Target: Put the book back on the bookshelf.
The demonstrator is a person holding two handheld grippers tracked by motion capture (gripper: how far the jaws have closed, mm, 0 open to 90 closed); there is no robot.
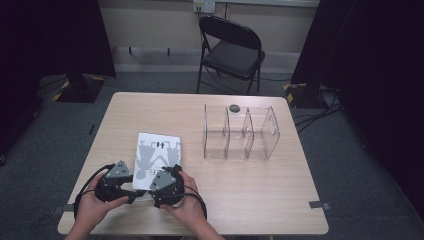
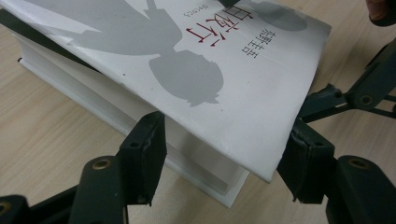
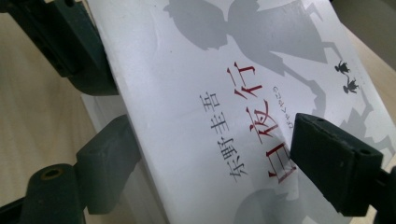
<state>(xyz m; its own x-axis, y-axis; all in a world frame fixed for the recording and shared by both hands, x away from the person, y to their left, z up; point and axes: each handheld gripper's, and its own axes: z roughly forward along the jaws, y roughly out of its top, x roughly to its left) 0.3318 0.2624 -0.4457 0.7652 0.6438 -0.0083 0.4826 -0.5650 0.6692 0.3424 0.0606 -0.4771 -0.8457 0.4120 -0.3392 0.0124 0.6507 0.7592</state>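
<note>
- A white book (image 2: 210,93) with grey silhouettes and red characters on its cover lay flat on the wooden table (image 1: 250,190), directly ahead of both grippers and at their tips.
- The left gripper (image 2: 219,163) was held low at the book's near corner, with that corner between its jaws.
- Its jaws stood partly apart: one was set against the page block and the other at the edge of the cover's corner. Whether the pads pressed on the book could not be told.
- In the left gripper view the cover was seen lifted off the pages, slanting above the jaws.
- The right gripper (image 3: 215,149) was held just beside the left one, at the same near edge of the book.
- Its jaws were spread wide and not clamped: one sat low beside the book's edge, the other hung over the cover near the red title.
- Part of the left gripper's dark linkage was seen beyond the right gripper's lower jaw, close to the book's edge.
- A clear compartment organiser (image 1: 240,132) stood well beyond the grippers and off to the right gripper's side.
- A black folding chair (image 1: 232,50) stood past the table's far edge.
</note>
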